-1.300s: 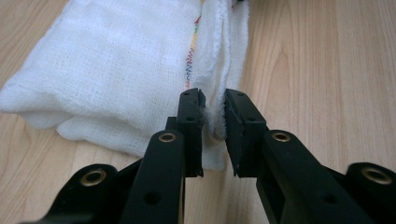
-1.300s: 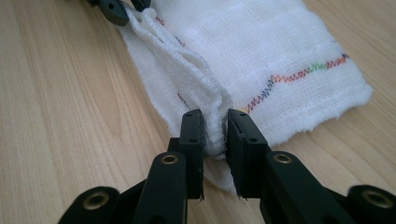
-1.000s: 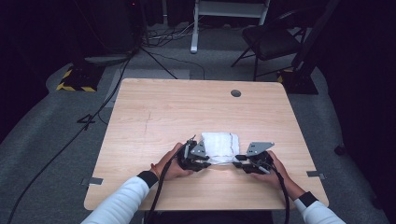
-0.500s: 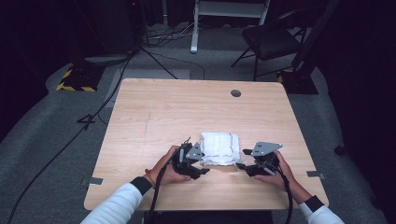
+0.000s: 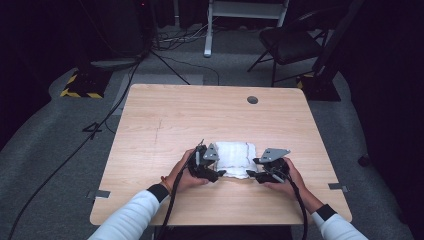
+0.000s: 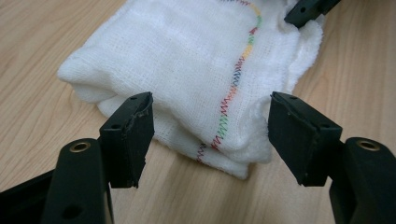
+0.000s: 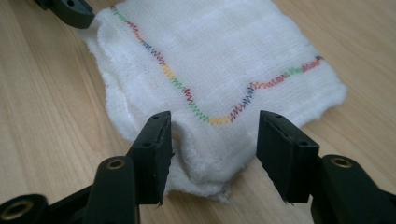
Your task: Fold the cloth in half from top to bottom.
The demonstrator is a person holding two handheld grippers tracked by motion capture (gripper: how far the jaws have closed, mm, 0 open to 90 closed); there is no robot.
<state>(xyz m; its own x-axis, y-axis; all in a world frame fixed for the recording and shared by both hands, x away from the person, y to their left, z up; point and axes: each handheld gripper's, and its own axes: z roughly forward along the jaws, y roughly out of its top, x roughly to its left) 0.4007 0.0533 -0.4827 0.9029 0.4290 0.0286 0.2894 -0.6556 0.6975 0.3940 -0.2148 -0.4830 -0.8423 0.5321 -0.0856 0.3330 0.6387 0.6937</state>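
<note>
a: biggest thing first?
b: light wooden rectangular table (image 5: 165, 120), round dark grommet hole (image 5: 252, 100) close to its far edge, right of centre.

a: on it?
b: folded white gauze cloth with a rainbow zigzag stitch line (image 5: 235, 159), lying flat near the near edge, roughly mid-width. several layers, frayed fuzzy edges. stitch line shows clearly in both gripper views (image 6: 233, 88) (image 7: 219, 65).

a: hands?
b: person in white sleeves with dark cuffs, forearms coming in over the near edge. left hand (image 5: 182, 172) holds the black left gripper (image 5: 216, 174) at the cloth's near left corner. right hand (image 5: 290, 177) holds the black right gripper (image 5: 252, 175) at the near right corner. grey three-cornered plate on top of each.

a: left claw state?
b: released. left gripper view: jaws spread wide (image 6: 210, 135), folded cloth corner sits between them, pads apart from the fabric on both sides. not pinching.

a: right claw?
b: released too. right gripper view: jaws apart (image 7: 212, 154), a bunched cloth corner pokes in between. left pad just beside or touching the fabric, can't tell which; right pad clear of it.

a: other gripper visible in those?
b: yes, a black jaw tip at the cloth's far edge, top right in the left gripper view, top left in the right gripper view.

a: small stuff?
b: black cable trailing from each gripper back over the near edge.
</note>
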